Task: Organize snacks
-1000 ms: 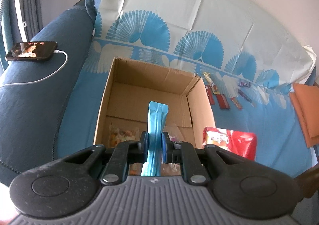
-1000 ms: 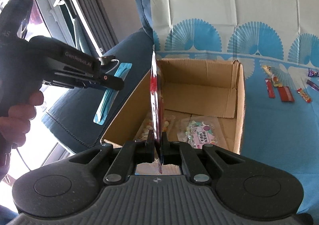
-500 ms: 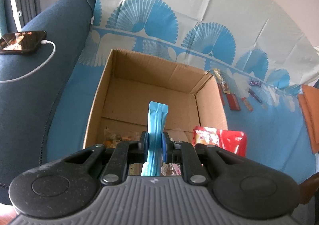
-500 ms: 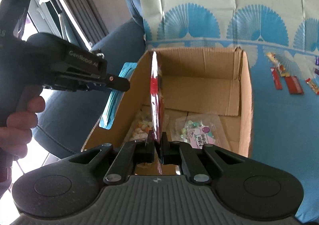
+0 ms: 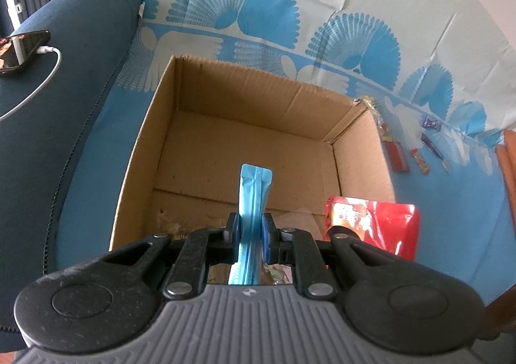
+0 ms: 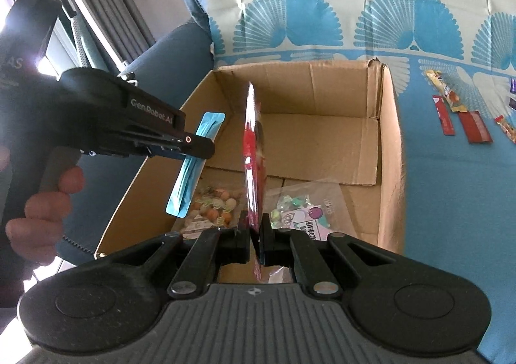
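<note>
Right wrist view: the red packet [image 6: 252,151] stands on edge at frame centre, its long axis running straight up the picture from the right gripper [image 6: 253,243], whose fingers are closed flat on its lower end. The packet's upper part hangs over the open cardboard box [image 6: 391,151], between the box's left and right walls. Below it, on the box floor, lie a bag of mixed candy [image 6: 214,206] at lower left and a clear bag with a pink label [image 6: 306,214] at lower right.

The blue packet [image 6: 196,164] sits left of the red one, tilted, its top toward the upper right, hanging over the box's left wall. The left gripper [image 6: 193,146] enters from the left edge of the frame with its fingers clamped across the packet's middle; a hand [image 6: 45,202] grips its handle.

Left wrist view: the blue packet [image 5: 251,202] rises from the closed fingers of the left gripper [image 5: 251,228], pointing into the box [image 5: 151,125]; the red packet [image 5: 374,225] shows broadside at lower right.

Judgement: both packets are already above the opening, so the next move is downward. The red packet is nearer the middle of the box; the blue one must clear the left wall first.

Loose snack bars [image 6: 464,112] lie on the blue cloth [image 6: 451,186] at right, well apart from the box.
</note>
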Tool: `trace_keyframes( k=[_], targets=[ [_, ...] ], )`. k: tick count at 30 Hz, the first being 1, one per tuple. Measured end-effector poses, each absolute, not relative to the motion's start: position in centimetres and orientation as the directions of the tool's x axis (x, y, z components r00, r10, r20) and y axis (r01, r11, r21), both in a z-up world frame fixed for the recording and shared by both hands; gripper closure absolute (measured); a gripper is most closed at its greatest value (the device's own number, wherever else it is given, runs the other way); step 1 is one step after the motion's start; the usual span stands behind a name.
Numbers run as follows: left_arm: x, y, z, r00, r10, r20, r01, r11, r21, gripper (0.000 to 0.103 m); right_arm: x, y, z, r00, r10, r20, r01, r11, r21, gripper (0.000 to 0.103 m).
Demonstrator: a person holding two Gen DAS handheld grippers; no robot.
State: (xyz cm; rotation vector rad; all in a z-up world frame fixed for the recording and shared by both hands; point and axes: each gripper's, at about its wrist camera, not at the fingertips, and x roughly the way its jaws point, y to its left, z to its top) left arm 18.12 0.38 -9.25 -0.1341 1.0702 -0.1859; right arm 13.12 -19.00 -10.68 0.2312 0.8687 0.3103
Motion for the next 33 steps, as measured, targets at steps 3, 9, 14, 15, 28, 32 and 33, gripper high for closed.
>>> trace_keyframes(
  k=[3, 9, 14, 15, 28, 32, 33],
  targets=[
    [18.9, 0.0, -9.9, 0.464, -0.2, -0.863, 0.085, 0.98, -0.181, 0.088, 13.5, -19.2, -11.1, 0.603, 0.354, -0.714, -0.166, 0.932, 0.322, 0.098],
    [19.8, -0.5, -10.4, 0.476, -0.174, -0.862, 0.091, 0.985, -0.148, 0.088, 14.1, -19.4, -11.6, 0.606, 0.337, -0.72, -0.152, 0.938, 0.312, 0.097],
    [19.7, -0.5, -10.2, 0.52, -0.1, -0.848, 0.09, 0.994, -0.063, 0.017, 14.0, -19.0, -11.4, 0.625, 0.281, -0.729, -0.126, 0.957, 0.261, 0.05],
    [19.5, -0.3, -10.0, 0.539, -0.064, -0.84, 0.063, 0.997, -0.035, 0.001, 13.8, -19.1, -11.2, 0.636, 0.258, -0.728, -0.104, 0.963, 0.25, 0.04],
    [10.0, 3.9, -6.0, 0.544, 0.002, -0.839, 0.022, 1.0, 0.017, 0.0, 6.1, -17.7, -5.8, 0.71, 0.261, -0.654, -0.202, 0.965, 0.166, 0.011],
    [5.8, 5.0, -5.4, 0.502, 0.014, -0.865, -0.036, 0.999, -0.005, 0.0, 3.5, -16.2, -4.2, 0.751, 0.246, -0.613, -0.25, 0.965, 0.08, 0.002],
    [4.9, 5.2, -5.2, 0.501, 0.011, -0.865, -0.043, 0.999, -0.013, 0.0, 3.0, -16.1, -4.0, 0.758, 0.242, -0.605, -0.252, 0.965, 0.07, 0.001]
  ],
)
